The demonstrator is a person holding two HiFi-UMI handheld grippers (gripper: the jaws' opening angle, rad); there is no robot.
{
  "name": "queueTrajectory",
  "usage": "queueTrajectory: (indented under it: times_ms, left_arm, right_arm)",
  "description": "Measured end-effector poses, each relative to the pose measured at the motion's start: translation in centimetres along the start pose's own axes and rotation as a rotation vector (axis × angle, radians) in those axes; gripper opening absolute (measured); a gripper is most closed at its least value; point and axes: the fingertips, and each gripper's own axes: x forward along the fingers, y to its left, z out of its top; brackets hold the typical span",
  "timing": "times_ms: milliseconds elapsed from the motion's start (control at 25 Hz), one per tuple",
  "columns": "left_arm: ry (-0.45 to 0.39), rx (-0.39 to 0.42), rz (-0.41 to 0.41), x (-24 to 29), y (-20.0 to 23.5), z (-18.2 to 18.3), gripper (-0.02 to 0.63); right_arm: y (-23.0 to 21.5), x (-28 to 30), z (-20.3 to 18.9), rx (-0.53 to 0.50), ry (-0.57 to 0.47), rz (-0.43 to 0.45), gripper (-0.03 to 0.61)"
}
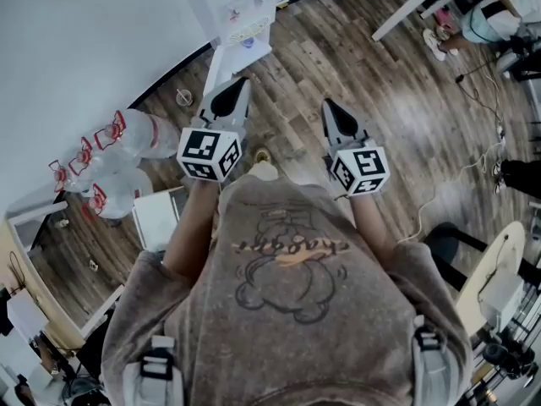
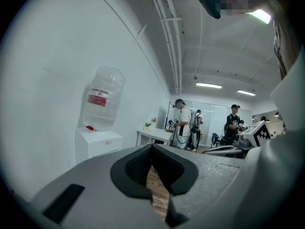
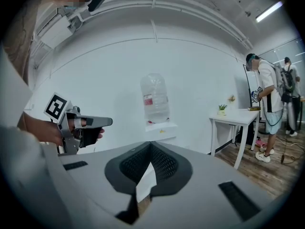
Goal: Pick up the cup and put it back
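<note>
Both tools, closed and unloaded. The left gripper (image 2: pixel 152 147) has its dark ribbed pads (image 2: pixel 138 166) pressed together at the tip, and only a sliver of wood floor (image 2: pixel 159 199) shows through the notch beneath them; it holds nothing. The right gripper (image 3: pixel 150 144) is likewise fully closed, pad against pad, with nothing between its jaws.

In the head view I see the two tools held side by side in front of my operator's chest, well apart, each carrying its marker cube (image 1: pixel 208 153) and both aimed toward the white wall (image 1: pixel 76 41).

Ahead of them a white water dispenser (image 1: pixel 232 7) stands against that wall, with an inverted clear bottle (image 2: pixel 102 99) bearing a red label on top. Several spare water bottles (image 1: pixel 127 134) lie on the floor to the left.

I cannot pick out the cup with certainty in any view. A small round object (image 1: pixel 184 97) sits on the floor just beside the dispenser's base, too small to identify.

Farther off, a white table (image 3: pixel 236 116) with a small plant stands along the wall, and people (image 2: pixel 183 123) stand near it.
</note>
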Motion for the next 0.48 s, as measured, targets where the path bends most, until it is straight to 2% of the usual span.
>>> queueTrajectory:
  times_ms: [200, 480]
  left_arm:
    - [0.011, 0.009, -0.018, 3.4, 3.6, 0.8, 0.002]
    - [0.024, 0.014, -0.064, 7.3, 4.5, 1.8, 0.002]
  right_arm:
    - [-1.7, 4.6, 1.0, -0.002, -0.004, -0.032, 0.002]
    - [-3.9, 7.1, 2.3, 0.011, -0.007, -0.065, 0.002]
